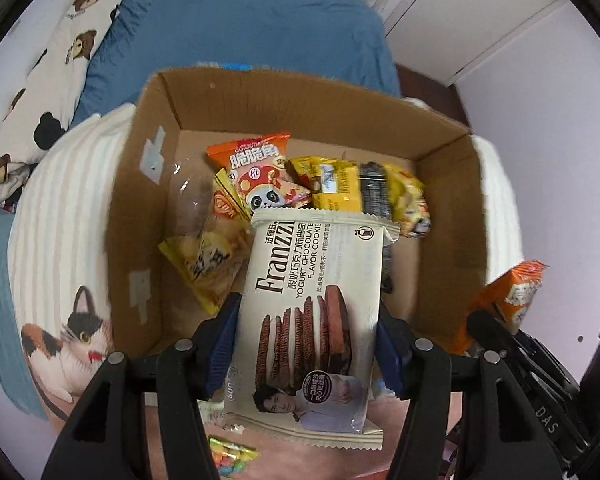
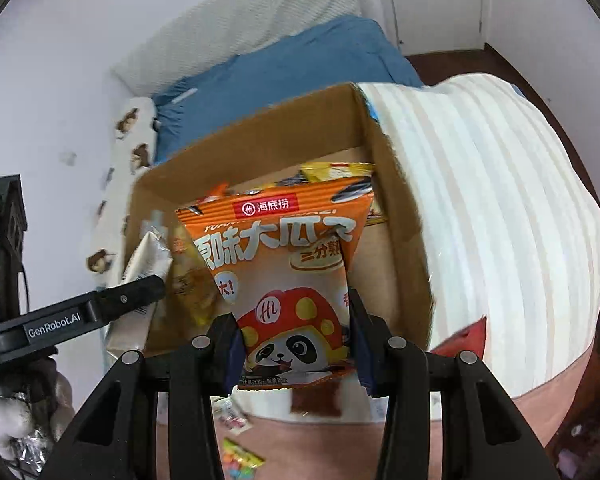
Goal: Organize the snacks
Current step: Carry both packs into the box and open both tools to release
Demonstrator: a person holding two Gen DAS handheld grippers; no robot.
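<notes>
On the far left of the left wrist view lies a long cushion [image 1: 48, 80] printed with brown bears, and below it a striped cream blanket [image 1: 64, 216] with a calico cat picture, both on the blue bedding [image 1: 236, 32]. Next comes the open cardboard box [image 1: 140, 208], which rests on the blanket. Inside it, from left to right, I can see a yellow packet [image 1: 208, 260] with blurred writing, an orange bag [image 1: 260, 172] with the characters 脆脆角 and a panda in a mushroom cap, and some yellow packets [image 1: 372, 188] whose labels are too blurred to read. The left gripper [image 1: 308, 340] is closed on both sides of a cream cookie pack [image 1: 312, 312], held over the near edge of the box; it reads "Franzzi" and "YOGURT CHOCOLATE FLAVOR COOKIE" (a man's portrait is printed at its lower end). In the right wrist view, the other tool at the left carries the words "GenRobot.AI". The right gripper [image 2: 296, 344] has its fingers pressed on an orange seed bag [image 2: 288, 276], held above the near right corner of the box; its red label says 海底捞, with large white characters below and the same panda mascot. On the pink surface below lies a small colourful candy packet [image 2: 240, 460].
</notes>
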